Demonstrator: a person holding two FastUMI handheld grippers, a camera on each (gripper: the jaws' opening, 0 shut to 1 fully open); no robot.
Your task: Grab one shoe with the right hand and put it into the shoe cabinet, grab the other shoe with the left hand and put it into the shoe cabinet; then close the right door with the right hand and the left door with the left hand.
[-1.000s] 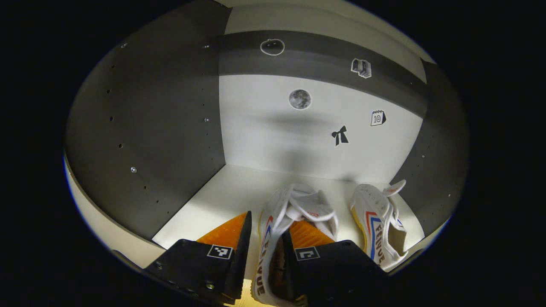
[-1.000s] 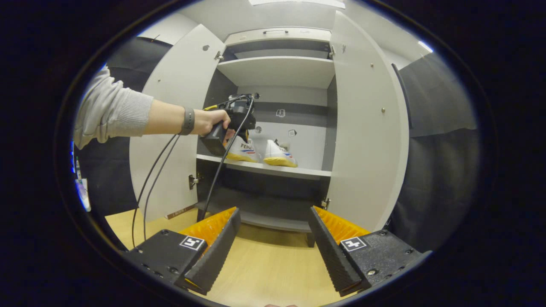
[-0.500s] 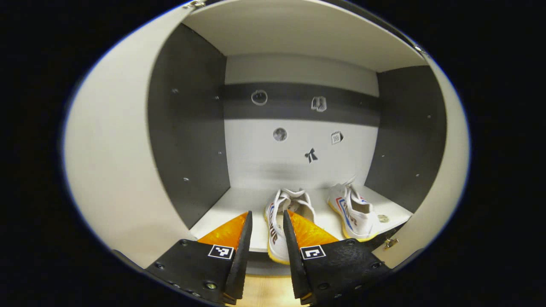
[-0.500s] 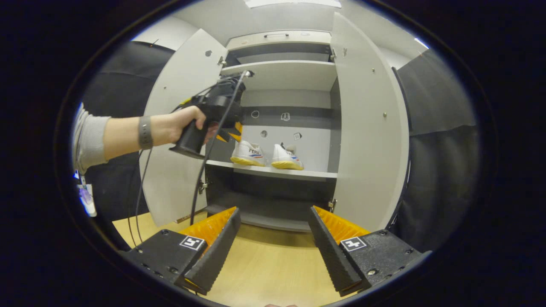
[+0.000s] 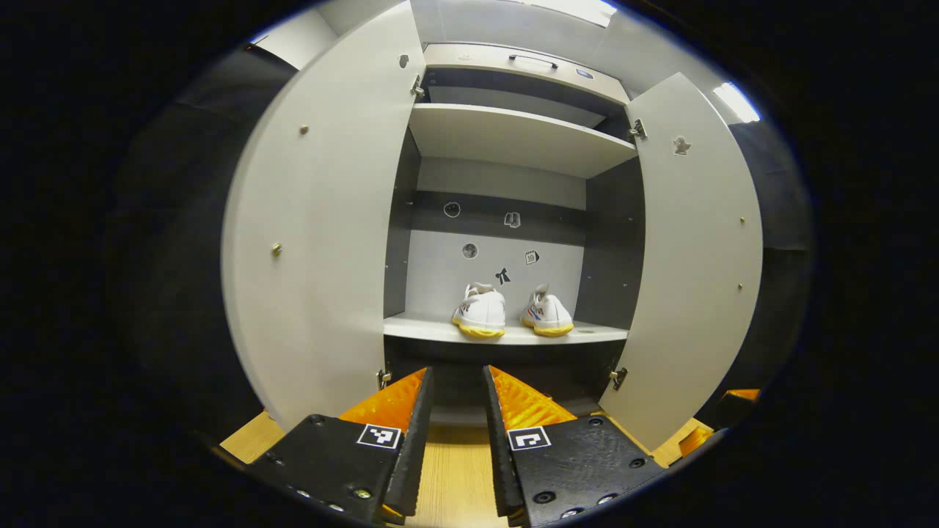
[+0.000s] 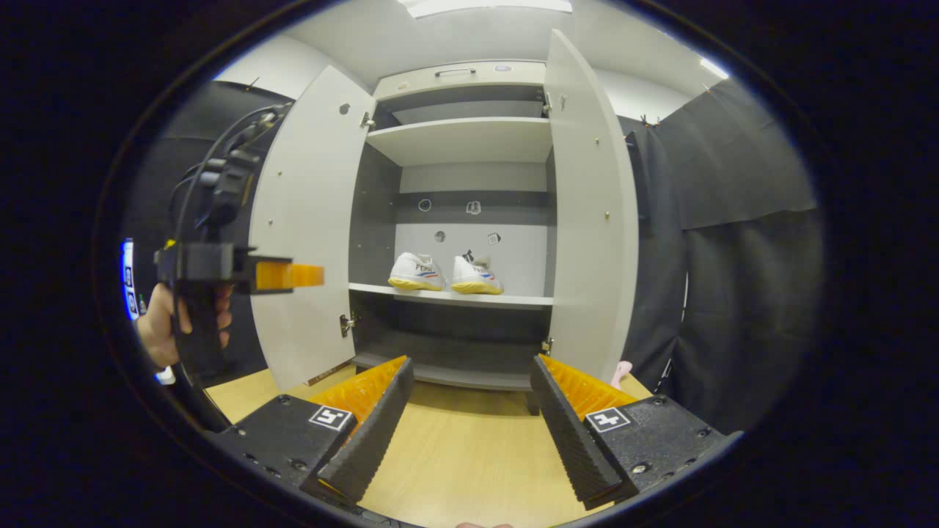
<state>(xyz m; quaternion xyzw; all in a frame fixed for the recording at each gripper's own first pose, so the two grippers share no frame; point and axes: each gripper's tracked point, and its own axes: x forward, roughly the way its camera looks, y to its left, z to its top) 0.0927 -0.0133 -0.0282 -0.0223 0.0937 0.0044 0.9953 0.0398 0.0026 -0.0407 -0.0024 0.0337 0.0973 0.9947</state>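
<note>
shoes: we see both shoes, the left shoe (image 5: 480, 317) and the right shoe (image 5: 546, 317), side by side on the middle shelf (image 5: 418, 328) of the cabinet (image 5: 513, 136), heels toward us, near its front edge; shoe steps look done to us.
left gripper (image 5: 456, 433): fingers close together with a narrow gap, holding nothing; it hangs well in front of the cabinet, in our judgement so it stays out of the doors' swing. In the right gripper view it (image 6: 282, 276) sits beside the outer face of the left door, held by a hand (image 6: 165, 330).
right gripper (image 6: 469, 418): fingers spread wide, empty, pointed at the cabinet's lower part; we judge it free for the door push.
left door (image 5: 323, 220): wide open.
right door (image 5: 697, 249): wide open; by the task order we think it closes first.
surface: pale wooden floor (image 6: 455, 455) under both grippers.
room: black cloth (image 6: 733, 242) hangs right of the cabinet, ceiling light (image 5: 737, 103) above.
</note>
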